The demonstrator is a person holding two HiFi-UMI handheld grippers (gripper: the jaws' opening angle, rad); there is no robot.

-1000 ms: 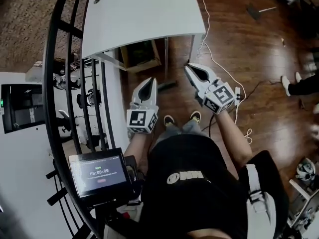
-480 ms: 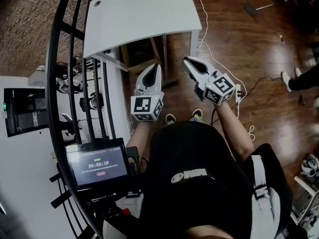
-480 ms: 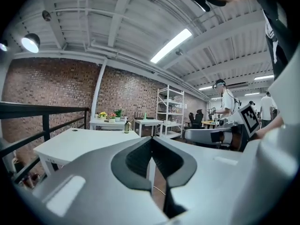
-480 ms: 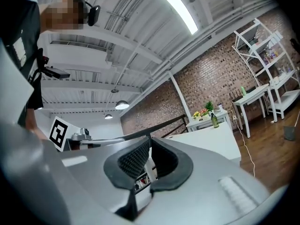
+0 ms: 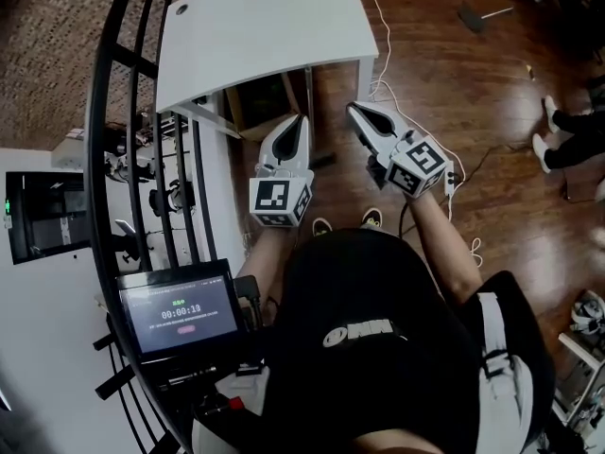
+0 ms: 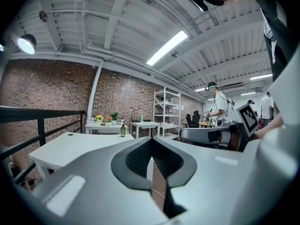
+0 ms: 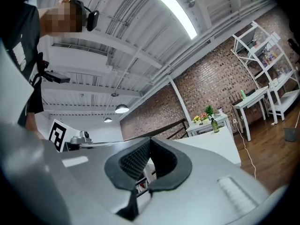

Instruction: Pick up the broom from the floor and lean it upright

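Revealing brick wall (image 6: pixel 61 93) past left hand-held gripper (image 6: pixel 151 139).

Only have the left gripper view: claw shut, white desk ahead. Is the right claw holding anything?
Obs: No. The right claw is shut, with nothing between its jaws.
Op: Broom in sight?
Obs: The head view shows a dark thing with a pale stick on the floor, far right of the desk. It might be the broom, but I can't be sure.
Op: Anything near the feet?
Obs: A white cable trails over the floor past the desk's corner, toward the right claw.
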